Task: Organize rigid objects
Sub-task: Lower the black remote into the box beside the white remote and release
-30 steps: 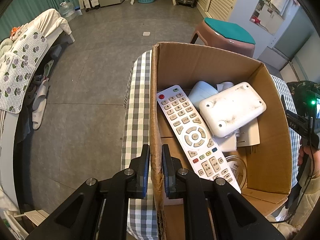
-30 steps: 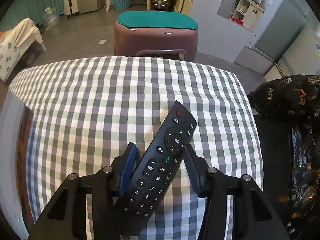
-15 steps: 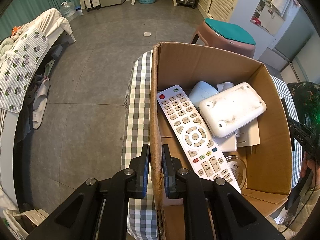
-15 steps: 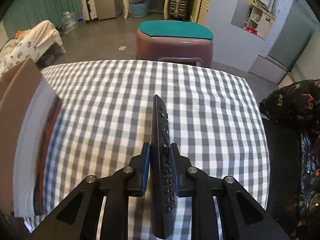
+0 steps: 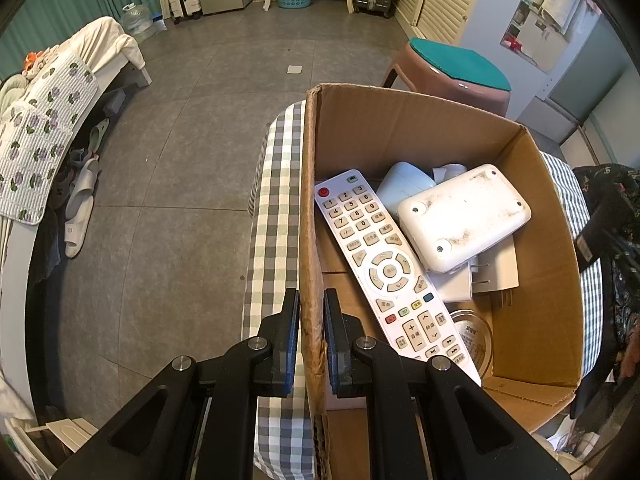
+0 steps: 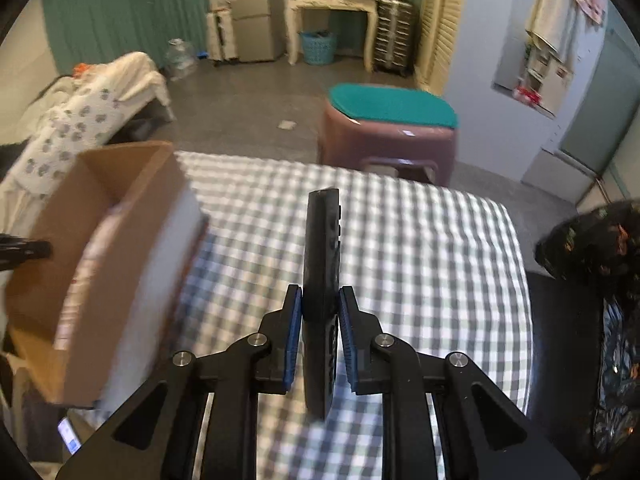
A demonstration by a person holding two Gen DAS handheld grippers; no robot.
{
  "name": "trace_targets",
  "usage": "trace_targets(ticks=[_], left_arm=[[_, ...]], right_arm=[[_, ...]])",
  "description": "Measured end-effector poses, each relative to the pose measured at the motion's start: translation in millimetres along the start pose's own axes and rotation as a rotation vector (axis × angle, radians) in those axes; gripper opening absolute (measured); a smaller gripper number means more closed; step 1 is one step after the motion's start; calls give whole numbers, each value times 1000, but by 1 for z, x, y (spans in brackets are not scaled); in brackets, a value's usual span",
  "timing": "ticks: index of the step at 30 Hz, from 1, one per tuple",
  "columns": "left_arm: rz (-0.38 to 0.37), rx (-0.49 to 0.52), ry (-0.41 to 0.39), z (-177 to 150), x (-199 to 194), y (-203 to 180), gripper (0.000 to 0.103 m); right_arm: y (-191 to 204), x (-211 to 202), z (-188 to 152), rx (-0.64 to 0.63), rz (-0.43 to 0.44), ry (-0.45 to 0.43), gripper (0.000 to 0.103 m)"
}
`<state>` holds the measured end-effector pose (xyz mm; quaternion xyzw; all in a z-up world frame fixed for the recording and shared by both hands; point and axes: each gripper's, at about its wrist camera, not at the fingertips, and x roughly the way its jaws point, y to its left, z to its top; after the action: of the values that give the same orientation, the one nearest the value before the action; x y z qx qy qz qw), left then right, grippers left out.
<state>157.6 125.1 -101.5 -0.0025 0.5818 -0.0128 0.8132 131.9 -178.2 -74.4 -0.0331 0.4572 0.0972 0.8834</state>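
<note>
The cardboard box (image 5: 420, 136) sits on the checked surface (image 6: 420, 248), and it already has a lot in it: 1 white remote (image 5: 384, 264), 1 white flat gadget (image 5: 464, 216) leaning across a pale blue thing (image 5: 404, 188), some white plug blocks (image 5: 492, 272), and 1 small round tin (image 5: 472, 332) near the box's front corner. So most of the tidying looks done. The left tool (image 5: 311, 328) is pinched tight on the box's left wall, holding the box steady. The right tool (image 6: 319, 332) is squeezed shut on a black remote (image 6: 322, 264), held on its edge in the air, to the right of the box and over the surface. That black remote has yet to go into the box, and no other loose things show on the surface. The white remote has number keys 1 to 9 and 0, plus small writing too tiny to read. The tin lid has print too, but it cannot be read. No brand name is clear.
</note>
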Motion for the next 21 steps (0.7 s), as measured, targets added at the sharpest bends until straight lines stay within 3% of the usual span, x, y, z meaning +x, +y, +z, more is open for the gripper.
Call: trace_targets(ticks=[12,21], left_arm=[[-20,-3,-9,-4,-4,2,11],[-34,1,-17,-5,-4,4,11]], right_arm=[[88,-85,47,-209,95,-187,18],[143,-100,40,-323,165,-189,18]])
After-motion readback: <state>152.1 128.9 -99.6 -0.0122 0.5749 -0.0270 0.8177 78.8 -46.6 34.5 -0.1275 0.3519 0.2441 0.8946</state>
